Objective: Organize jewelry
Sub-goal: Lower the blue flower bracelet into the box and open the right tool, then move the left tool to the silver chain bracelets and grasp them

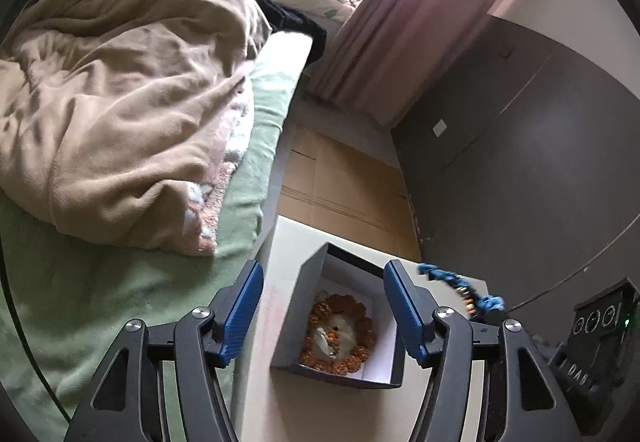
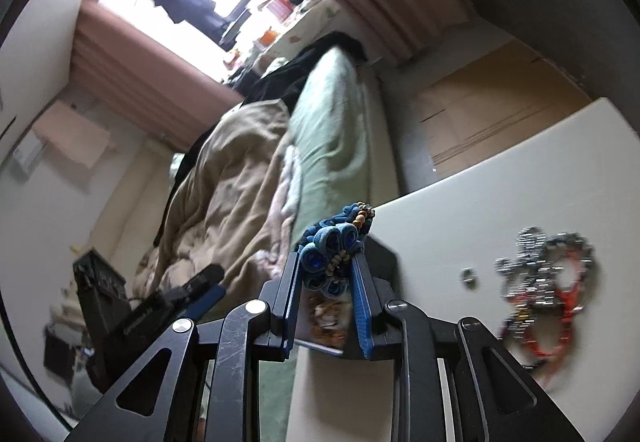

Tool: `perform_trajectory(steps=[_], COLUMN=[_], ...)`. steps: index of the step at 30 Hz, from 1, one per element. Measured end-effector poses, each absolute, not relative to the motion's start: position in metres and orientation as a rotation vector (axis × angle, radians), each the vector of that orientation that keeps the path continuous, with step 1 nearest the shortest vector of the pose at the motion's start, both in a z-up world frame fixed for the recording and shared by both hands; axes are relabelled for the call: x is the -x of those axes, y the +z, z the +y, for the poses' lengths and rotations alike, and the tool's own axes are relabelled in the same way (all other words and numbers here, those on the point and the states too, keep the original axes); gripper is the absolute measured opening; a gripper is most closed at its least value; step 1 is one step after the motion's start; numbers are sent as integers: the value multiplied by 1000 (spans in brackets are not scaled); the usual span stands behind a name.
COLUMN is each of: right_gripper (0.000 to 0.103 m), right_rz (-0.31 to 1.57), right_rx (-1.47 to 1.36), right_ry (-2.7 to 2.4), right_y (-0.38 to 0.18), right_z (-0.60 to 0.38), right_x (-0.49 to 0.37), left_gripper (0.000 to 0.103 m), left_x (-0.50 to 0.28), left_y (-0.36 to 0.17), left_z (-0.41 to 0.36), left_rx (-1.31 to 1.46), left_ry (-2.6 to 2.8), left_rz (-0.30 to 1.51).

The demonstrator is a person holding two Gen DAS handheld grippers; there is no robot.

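A dark open box (image 1: 308, 290) with a white inside stands on a cream table (image 1: 280, 242). An orange and white flower necklace (image 1: 340, 334) lies in it. My left gripper (image 1: 324, 306) is open, its fingers to either side of the box, above it. My right gripper (image 2: 326, 270) is shut on a blue fabric-flower necklace with wooden beads (image 2: 332, 254) and holds it in the air over the box; this necklace also shows in the left wrist view (image 1: 460, 286). A silver and orange-red jewelry pile (image 2: 544, 282) lies on the table (image 2: 500, 202) to the right.
A bed with a green sheet (image 1: 100, 302) and a beige blanket (image 1: 120, 102) lies left of the table. Flattened cardboard (image 1: 340, 182) covers the floor beyond it. A grey wardrobe (image 1: 520, 142) stands at the right. A small silver ring (image 2: 469, 276) lies by the pile.
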State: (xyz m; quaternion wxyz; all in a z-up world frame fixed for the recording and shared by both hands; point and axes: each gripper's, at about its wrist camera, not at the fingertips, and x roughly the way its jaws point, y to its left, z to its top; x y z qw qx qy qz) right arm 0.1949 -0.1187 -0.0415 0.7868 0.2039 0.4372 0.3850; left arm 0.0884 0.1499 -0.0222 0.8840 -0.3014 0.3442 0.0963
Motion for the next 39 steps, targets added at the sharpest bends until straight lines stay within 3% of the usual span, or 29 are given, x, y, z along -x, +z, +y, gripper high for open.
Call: perform_trajectory(steps=[5,14,16,17,18,39], right_gripper=[25,28,40,53,57,57], right_rz=[957,1005,1034,1056,1060,963], right_rx=[-380,-335,-294,-276,-276,-440], right_ry=[860,864,867,860,854,644], right_y=[-49,-66,-72,-76,-78,-41], right_z=[-83,-40,-29,-25,-25,-174], right_x=[-190,-197,-198,-199,-199,-208], left_gripper=[82,83,83,83,83,83], left_x=[-81,-69,-68,-67,-67,-81], left_y=[-17,-17,-18,-17,-17,-17], left_z=[165,188,190,190,190,129], left_rx=[652,703,713,717,717,606], left_ry=[211,243,245,244,242,185], left_rz=[672,650,646,644,643,688])
